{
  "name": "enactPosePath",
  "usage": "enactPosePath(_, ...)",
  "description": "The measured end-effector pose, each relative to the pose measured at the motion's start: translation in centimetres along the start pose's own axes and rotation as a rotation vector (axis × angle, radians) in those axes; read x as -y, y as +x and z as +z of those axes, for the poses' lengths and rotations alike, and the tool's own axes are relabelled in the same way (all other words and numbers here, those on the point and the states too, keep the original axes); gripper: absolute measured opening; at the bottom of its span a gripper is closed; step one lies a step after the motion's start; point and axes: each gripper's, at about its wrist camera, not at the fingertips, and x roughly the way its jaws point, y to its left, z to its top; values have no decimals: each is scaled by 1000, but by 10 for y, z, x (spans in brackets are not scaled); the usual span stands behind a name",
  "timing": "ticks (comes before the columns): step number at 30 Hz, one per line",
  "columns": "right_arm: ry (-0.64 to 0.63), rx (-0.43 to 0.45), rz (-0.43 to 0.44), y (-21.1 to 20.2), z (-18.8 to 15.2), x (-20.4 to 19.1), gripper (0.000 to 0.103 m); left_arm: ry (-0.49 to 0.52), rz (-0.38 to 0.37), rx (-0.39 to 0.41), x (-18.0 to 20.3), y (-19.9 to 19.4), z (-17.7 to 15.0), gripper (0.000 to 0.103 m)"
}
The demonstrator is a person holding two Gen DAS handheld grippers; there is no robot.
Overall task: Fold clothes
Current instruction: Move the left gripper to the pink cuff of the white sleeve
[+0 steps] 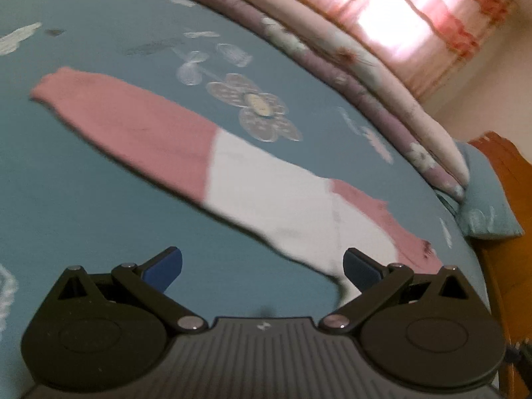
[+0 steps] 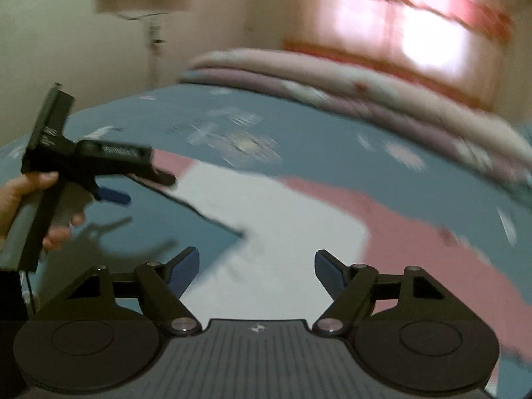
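The left gripper [image 1: 262, 267] hangs released, blue pads [image 1: 164, 266] spread, nothing between them. Ahead lies the garment [image 1: 232, 166] — pink and white blocks, spread flat in a long strip across the teal bedsheet [image 1: 83, 166]. In the right wrist view a hand [image 2: 20, 199] at far left carries that left gripper over the sheet. The right gripper [image 2: 256, 276] is likewise released, jaws wide above the white panel, empty.

Risks, as judged: both views are blurred, so a hurried pinch could catch the sheet with the cloth, or take a single layer and skew the fold. The fabric looks thin, soft and limp, its near edge slightly frayed; it would sag and slide. Folded quilts [image 1: 349, 66] — padded, floral — line the far edge below striped curtains [image 1: 415, 16].
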Motion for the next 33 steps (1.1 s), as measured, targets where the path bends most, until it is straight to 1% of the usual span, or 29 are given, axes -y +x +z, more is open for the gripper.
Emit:
enactPosePath(3,-8,-13,59,21,13,-23,80,-72,-11,60,-28,-8,8,102)
enactPosePath(5,-6,-7,109,25,8,-34,80,-145,-51,107,-52,-10,10,102)
enactPosePath(7,-16,9,126,23,-5,-42,80,-227,-83,106,-76,-3,12,102)
enactPosePath(8,-18,16,127,20,-12,-44,80,-258,-82,83,-85,5,13,102)
enactPosePath(9,-14,23,126,16,-20,-44,80,-266,-93,78,-92,10,12,102)
enactPosePath(10,-9,29,125,11,-27,-45,80,-259,-116,92,-94,11,12,102)
enactPosePath(11,1,32,126,7,-33,-44,80,-252,-121,95,-94,12,12,102)
enactPosePath(13,33,30,131,0,-43,-38,80,-224,-108,96,-90,15,12,102)
enactPosePath(16,100,31,126,-7,-54,-25,80,-186,-97,128,-85,17,9,102)
enactPosePath(21,221,43,141,-24,-74,1,82,-157,-123,170,-88,13,0,102)
enactPosePath(23,254,45,143,-26,-81,10,85,-123,-120,178,-86,12,-3,102)
enactPosePath(27,347,32,165,-24,-91,25,85,-48,-115,203,-82,11,-9,102)
enactPosePath(29,375,34,167,-25,-95,31,86,-15,-117,203,-81,9,-10,102)
enactPosePath(30,382,37,164,-26,-97,33,86,-9,-122,195,-82,7,-9,102)
enactPosePath(31,386,38,161,-27,-99,35,86,-22,-130,183,-85,6,-5,102)
enactPosePath(32,385,38,159,-27,-100,37,86,-55,-141,166,-88,5,1,102)
enactPosePath(33,383,39,157,-28,-102,38,86,-100,-150,167,-94,4,8,102)
